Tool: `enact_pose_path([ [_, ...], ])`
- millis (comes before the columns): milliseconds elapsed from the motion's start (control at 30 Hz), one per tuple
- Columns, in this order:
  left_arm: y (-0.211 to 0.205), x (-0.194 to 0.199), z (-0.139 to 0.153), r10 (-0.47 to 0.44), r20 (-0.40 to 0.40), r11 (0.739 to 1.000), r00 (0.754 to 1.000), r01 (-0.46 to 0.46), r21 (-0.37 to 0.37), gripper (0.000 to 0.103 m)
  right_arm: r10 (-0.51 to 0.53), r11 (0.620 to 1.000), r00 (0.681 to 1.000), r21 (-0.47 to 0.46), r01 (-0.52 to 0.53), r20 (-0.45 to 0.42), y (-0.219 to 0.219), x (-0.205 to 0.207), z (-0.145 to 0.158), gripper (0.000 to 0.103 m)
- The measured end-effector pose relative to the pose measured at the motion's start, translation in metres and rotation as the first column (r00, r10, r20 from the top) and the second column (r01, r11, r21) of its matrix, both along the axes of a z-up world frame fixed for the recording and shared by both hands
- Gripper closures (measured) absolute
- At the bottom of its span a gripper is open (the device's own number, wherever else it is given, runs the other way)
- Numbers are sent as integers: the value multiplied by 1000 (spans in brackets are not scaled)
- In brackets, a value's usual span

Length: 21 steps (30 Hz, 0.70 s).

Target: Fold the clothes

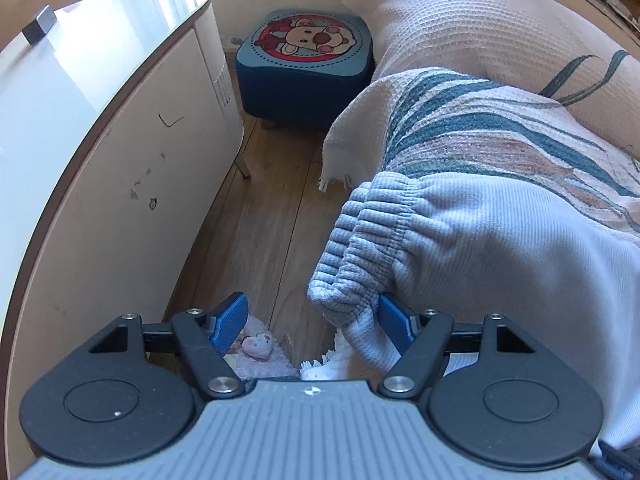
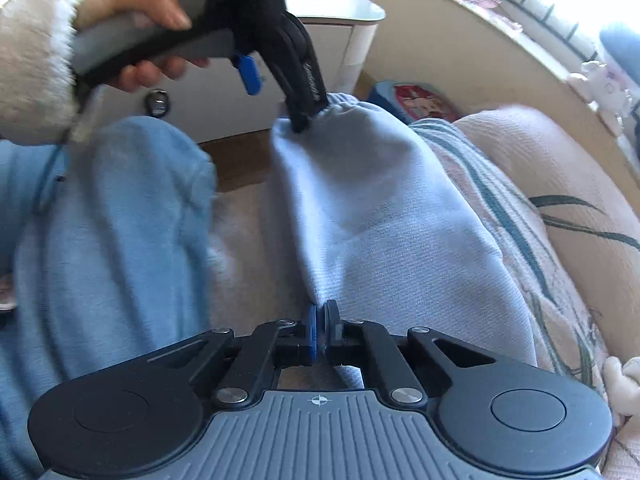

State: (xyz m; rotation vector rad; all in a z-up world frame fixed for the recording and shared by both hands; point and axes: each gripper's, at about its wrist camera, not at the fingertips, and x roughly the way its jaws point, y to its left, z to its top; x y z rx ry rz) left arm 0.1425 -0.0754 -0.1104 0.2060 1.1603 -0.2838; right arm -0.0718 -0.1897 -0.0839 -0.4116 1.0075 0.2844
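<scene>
Left gripper [image 1: 312,322] spread wide, blue pads apart; right pad [image 1: 394,320] touching ribbed cuff of light blue sweatpants [image 1: 460,240], nothing pinched. Right gripper [image 2: 320,330] pressed together, pinching sweatpants fabric edge. Sweatpants draped over sofa [image 1: 460,16] on striped throw [image 1: 480,128], cuff overhanging sofa edge. Left to right around: white cabinet [image 1: 120,160], blue cartoon stool [image 1: 308,60] on wood floor [image 1: 260,220], pink slipper [image 1: 260,346] below. No containers visible. Person's left hand [image 2: 136,20] gripping handle.

The left gripper [image 1: 312,316] stood with its jaws spread wide. The right gripper [image 2: 320,322] was pinched fully together. The left hand [image 2: 136,28] gripped its handle.
</scene>
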Motion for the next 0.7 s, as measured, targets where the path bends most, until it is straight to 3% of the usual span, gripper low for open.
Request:
enact_pose_path([
  [100, -2, -2, 0, -9, 9, 1000, 1000, 8, 14, 32, 8, 1000, 1000, 17, -7, -29, 1, 1, -2, 98],
  [300, -1, -3, 0, -18, 15, 1000, 1000, 18, 6, 32, -25, 1000, 997, 4, 26, -75, 7, 16, -41, 98],
  [567, -6, -13, 14, -37, 48, 999, 998, 36, 21, 34, -43, 998, 998, 33, 44, -44, 5, 10, -36, 88],
  [700, -9, -26, 33, -45, 95, 999, 994, 44, 16, 36, -115, 992, 993, 56, 115, -3, -3, 1, -22, 88],
])
